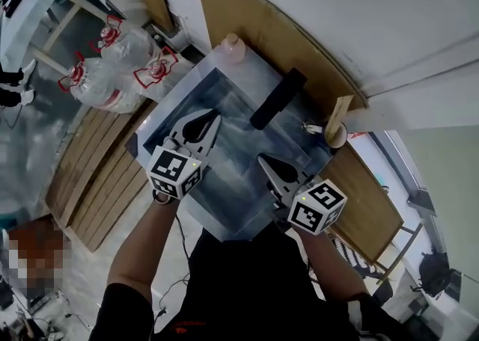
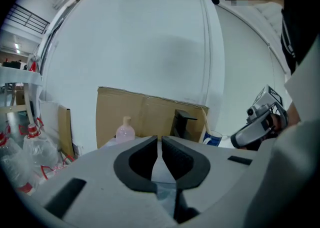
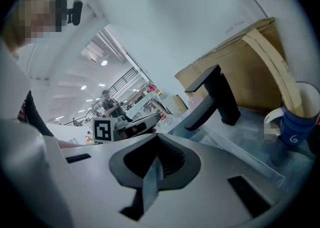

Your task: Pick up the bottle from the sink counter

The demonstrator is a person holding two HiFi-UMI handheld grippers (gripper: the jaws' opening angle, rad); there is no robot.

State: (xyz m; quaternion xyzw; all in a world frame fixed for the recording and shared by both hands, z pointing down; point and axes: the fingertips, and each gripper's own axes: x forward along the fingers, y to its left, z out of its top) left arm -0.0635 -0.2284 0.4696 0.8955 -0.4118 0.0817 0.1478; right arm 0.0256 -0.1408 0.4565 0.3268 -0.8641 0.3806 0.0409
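Observation:
A small pink bottle (image 1: pixel 233 49) with a pale cap stands upright at the far corner of the sink counter, in front of the cardboard backing. In the left gripper view the bottle (image 2: pixel 125 131) shows just left of my jaws and well beyond them. My left gripper (image 1: pixel 215 116) hovers over the sink basin, shut and empty, and points toward the far side. My right gripper (image 1: pixel 263 158) hangs over the basin's near right part; its jaws meet with nothing between them. From the left gripper view my own jaws (image 2: pixel 160 144) are pressed together.
A black faucet (image 1: pixel 277 99) rises at the back of the steel sink (image 1: pixel 174 111). A blue-and-white cup (image 1: pixel 336 137) holding a flat stick stands to the right of it. Several large water jugs (image 1: pixel 112 63) lie left of the sink, and wooden slats (image 1: pixel 97 175) lie below them.

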